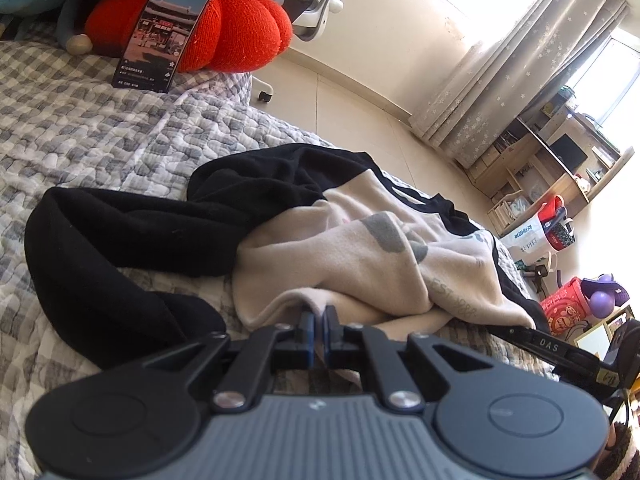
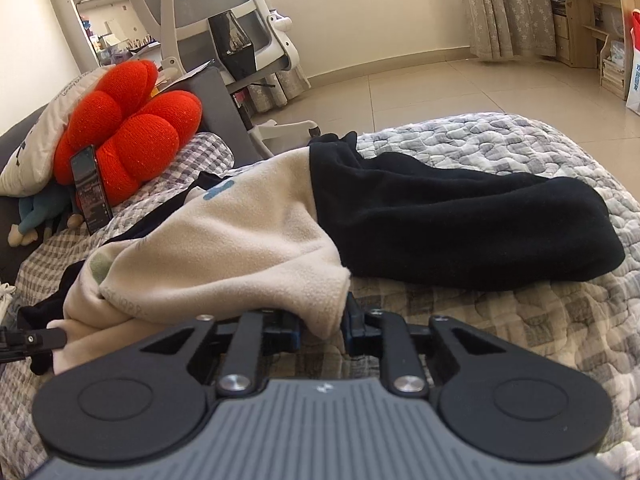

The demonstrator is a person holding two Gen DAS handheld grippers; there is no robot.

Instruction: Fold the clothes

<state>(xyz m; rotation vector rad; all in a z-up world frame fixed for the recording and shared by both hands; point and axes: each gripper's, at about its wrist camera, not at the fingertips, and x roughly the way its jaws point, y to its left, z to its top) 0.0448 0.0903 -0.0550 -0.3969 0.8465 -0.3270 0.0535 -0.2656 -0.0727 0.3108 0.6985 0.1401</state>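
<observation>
Sweatshirt [image 1: 360,248], cream body with black sleeves, lies crumpled on the quilted grey-check bed [image 1: 100,132]; one black sleeve [image 2: 460,224] stretches out flat over the quilt. Left tool [image 1: 319,316]: fingers pressed together, pinching a cream edge of the sweatshirt at its near hem. Right tool [image 2: 325,326]: a cream fold hangs between its two fingers, which stand close on either side of it and grip it. Both tools sit low at the near edge of the garment. Red cushion [image 2: 128,128] at the head of the bed, a phone [image 1: 164,32] propped upright against it. Office chair [image 2: 228,20] on the tiled floor beyond.
</observation>
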